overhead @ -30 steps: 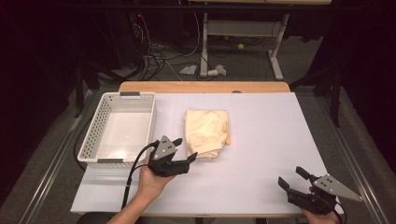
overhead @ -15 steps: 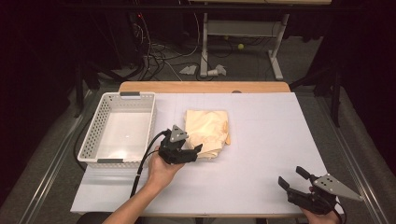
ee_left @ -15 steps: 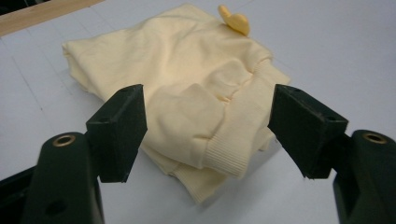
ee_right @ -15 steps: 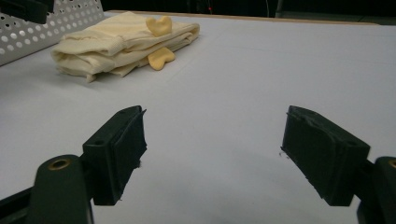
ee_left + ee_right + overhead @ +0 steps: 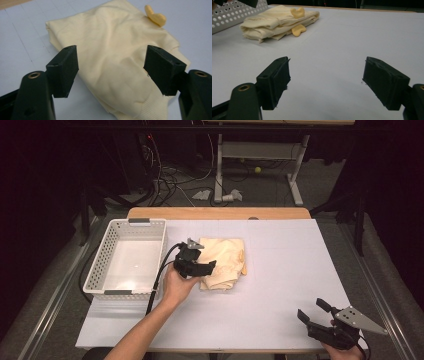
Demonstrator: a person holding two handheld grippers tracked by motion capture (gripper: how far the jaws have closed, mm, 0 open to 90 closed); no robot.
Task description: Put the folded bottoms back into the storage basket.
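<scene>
Basket (image 5: 107, 252): white, at the surface's left edge, just beside the garment.
Left gripper (image 5: 209, 268): fingers spread wide over the folded cream garment (image 5: 223, 262), gripping nothing.
Advice: lower squarely, bite all folded layers near the edge.
Right gripper (image 5: 311, 311): released, well apart, empty.

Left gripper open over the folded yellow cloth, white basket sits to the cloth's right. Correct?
Not quite. In the high view the basket sits to the left of the cloth, not its right. The left gripper is indeed open over the cloth.
</scene>
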